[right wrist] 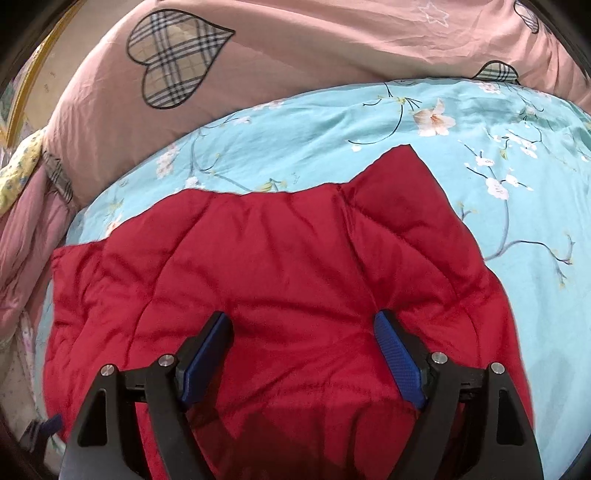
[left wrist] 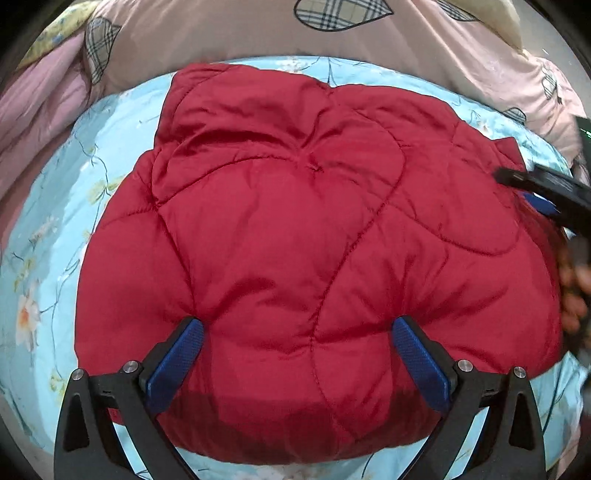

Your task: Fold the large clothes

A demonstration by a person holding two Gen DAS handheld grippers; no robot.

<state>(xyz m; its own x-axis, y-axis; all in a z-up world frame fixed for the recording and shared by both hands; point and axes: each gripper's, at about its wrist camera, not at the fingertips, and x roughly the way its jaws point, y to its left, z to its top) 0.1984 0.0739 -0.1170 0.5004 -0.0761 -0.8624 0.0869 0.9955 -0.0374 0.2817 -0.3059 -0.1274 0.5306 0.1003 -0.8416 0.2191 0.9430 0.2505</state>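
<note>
A red quilted padded jacket lies folded into a bulky bundle on the light-blue flowered bedsheet. My left gripper is open, its blue pads resting on the near part of the bundle with the fabric bulging between them. In the right wrist view the jacket spreads flatter, with a pointed corner at the far right. My right gripper is open over the jacket's near part and holds nothing. It also shows in the left wrist view at the right edge, above the jacket's right side.
A pink duvet with plaid heart patches is piled along the far side of the bed; it also shows in the right wrist view. A pink and yellow bundle of bedding lies at the left. The person's hand is at the right edge.
</note>
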